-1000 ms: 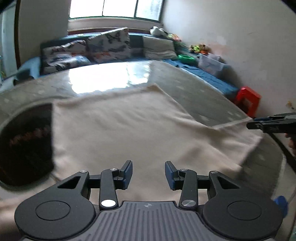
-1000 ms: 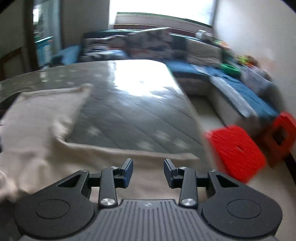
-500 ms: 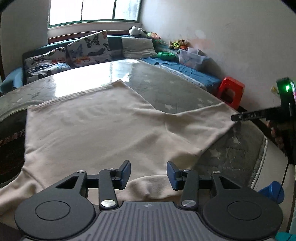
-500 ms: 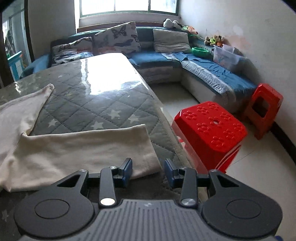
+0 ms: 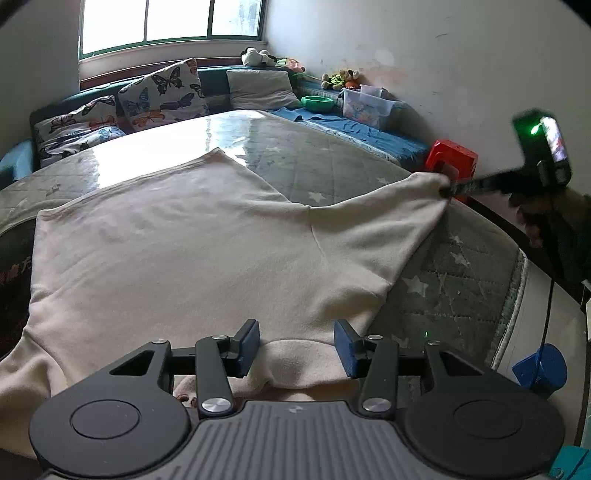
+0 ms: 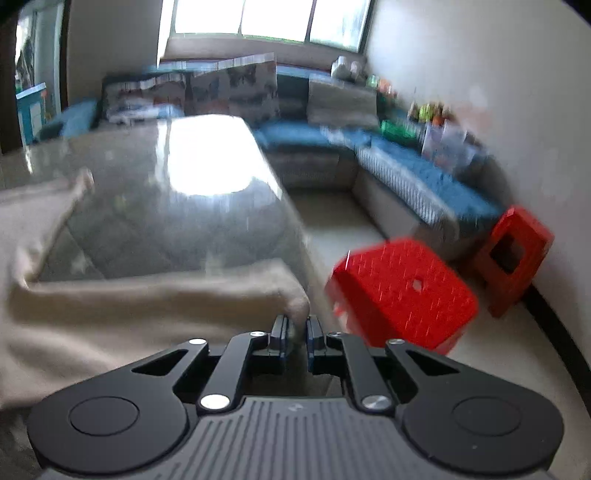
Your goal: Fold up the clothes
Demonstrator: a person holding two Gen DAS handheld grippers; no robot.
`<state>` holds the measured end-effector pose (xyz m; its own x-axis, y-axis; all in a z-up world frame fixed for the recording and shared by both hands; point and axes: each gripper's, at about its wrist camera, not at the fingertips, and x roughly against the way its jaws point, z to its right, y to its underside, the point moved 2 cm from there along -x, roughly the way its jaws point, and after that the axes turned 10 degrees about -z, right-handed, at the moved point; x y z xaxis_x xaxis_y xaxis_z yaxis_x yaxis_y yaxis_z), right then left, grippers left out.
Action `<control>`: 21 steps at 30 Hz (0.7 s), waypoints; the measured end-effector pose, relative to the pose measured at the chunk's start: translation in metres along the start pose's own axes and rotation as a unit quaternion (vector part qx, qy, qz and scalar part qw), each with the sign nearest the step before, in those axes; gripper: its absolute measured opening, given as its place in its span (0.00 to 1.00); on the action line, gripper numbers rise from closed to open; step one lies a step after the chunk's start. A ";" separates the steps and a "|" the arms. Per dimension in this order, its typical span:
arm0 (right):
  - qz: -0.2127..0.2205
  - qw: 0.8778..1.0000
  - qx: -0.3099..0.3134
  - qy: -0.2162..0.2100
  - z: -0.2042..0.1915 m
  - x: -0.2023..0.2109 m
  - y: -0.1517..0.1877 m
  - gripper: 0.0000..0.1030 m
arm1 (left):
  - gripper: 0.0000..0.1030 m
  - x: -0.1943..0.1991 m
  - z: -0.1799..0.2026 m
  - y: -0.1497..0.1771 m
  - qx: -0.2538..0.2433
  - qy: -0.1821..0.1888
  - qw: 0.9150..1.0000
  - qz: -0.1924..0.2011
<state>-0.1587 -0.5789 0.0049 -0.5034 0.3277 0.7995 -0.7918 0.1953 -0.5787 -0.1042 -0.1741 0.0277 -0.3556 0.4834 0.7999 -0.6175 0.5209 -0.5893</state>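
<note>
On the surface, a quilted grey cover with star motifs under a glossy sheet: one cream long-sleeved garment, spread flat, body lying across the middle, one sleeve drawn out toward the right edge.

Left gripper: fingers set wide apart, blue pads facing each other, holding nothing. A raised fold of the cream fabric sits between and just under them at the near edge of the garment.

Right gripper: fingers drawn narrow, pinching the cuff end of the sleeve. In the left wrist view its fingertips meet the sleeve tip, which is lifted off the surface, with a green light lit on the gripper body and a hand behind it at the frame's right edge. The right wrist view is motion-blurred.

Surroundings, beyond the surface:
- Corner sofa with blue covering, along the far and right walls.
- Butterfly-print cushions and a plain grey cushion on the sofa.
- Green bowl and clear plastic bin on the sofa's right run.
- Soft toys in the corner.
- Two red plastic stools on the floor, right of the surface.
- Window above the sofa, bright.
- Blue cup-like item at lower right; not identifiable further.
</note>
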 end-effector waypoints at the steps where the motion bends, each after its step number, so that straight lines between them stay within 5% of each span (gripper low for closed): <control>1: -0.006 1.000 0.001 0.002 -0.001 -0.004 0.003 0.16 | 0.50 0.001 0.000 0.000 0.001 0.000 1.000 0.000; 2: -0.002 1.000 -0.002 0.011 -0.001 -0.002 0.003 0.26 | 0.52 0.002 -0.001 0.000 0.003 0.001 1.000 0.001; 10: 0.039 0.999 0.002 -0.034 -0.019 0.019 -0.018 0.35 | 0.53 0.012 -0.007 0.002 0.018 0.000 1.000 0.005; 14: -0.006 0.998 0.008 -0.063 -0.037 -0.010 -0.021 0.36 | 0.54 0.027 -0.026 0.012 0.051 -0.023 0.998 0.011; 21: 0.008 0.998 0.024 -0.053 -0.046 0.003 -0.026 0.42 | 0.55 0.071 -0.090 0.049 0.143 -0.096 0.985 0.026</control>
<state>-0.1239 -0.5407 0.0152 -0.5476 0.2312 0.8042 -0.7980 0.1450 -0.5850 -0.0969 -0.0511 0.0459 -0.5013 0.3485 0.7920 -0.7573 0.2662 -0.5964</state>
